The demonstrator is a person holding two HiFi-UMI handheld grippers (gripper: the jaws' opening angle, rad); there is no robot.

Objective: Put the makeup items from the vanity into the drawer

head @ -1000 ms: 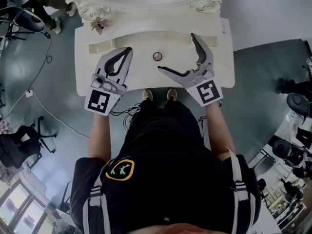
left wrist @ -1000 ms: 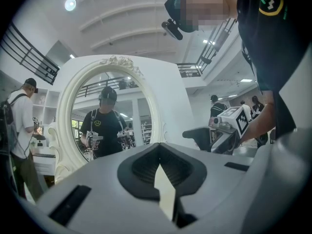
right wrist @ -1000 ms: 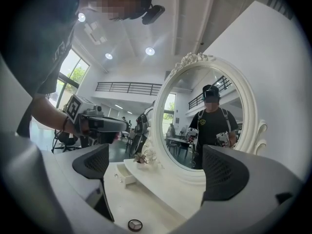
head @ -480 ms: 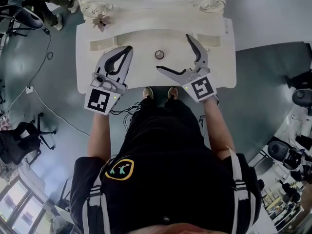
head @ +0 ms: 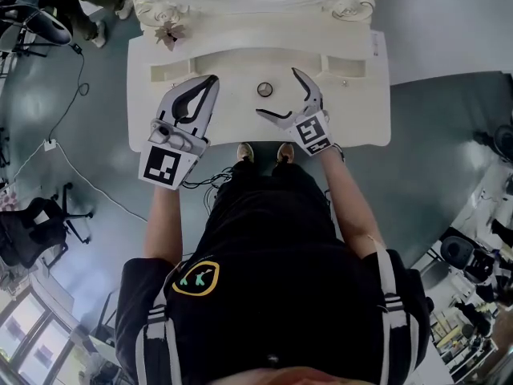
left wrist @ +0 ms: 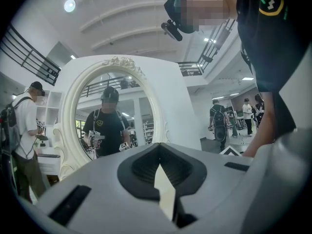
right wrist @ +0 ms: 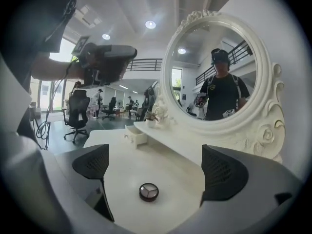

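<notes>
**Head view.** A white carved vanity desk [head: 357, 127] stands before the person. A small round dark makeup compact [head: 264, 90] lies on the desk's bare top near the middle. It is the only makeup item we can make out here. The right gripper [head: 279, 93] is held just beside the compact with its jaws spread wide and nothing in them. The left gripper [head: 211, 81] hovers over the left part of the desk, apart from the compact, with its jaws drawn together.

**Left gripper view.** The left gripper [left wrist: 158, 155] has its jaws meeting at the tips with nothing between them. It points up towards the oval mirror in a white scrolled frame [left wrist: 112, 116].

**Right gripper view.** The right gripper [right wrist: 156, 167] has its jaws well apart. The compact [right wrist: 148, 191] sits on the desk in the gap between them, touching neither pad. A small white drawer [right wrist: 135, 134] stands pulled open at the far end of the raised shelf.

**Step in hand.** We judge this to be the approach to the grasp. The next move calls for lowering the right gripper until the pads flank the compact's low rim, close to the desk. The right gripper must then close on the compact and carry it to the open drawer.
</notes>
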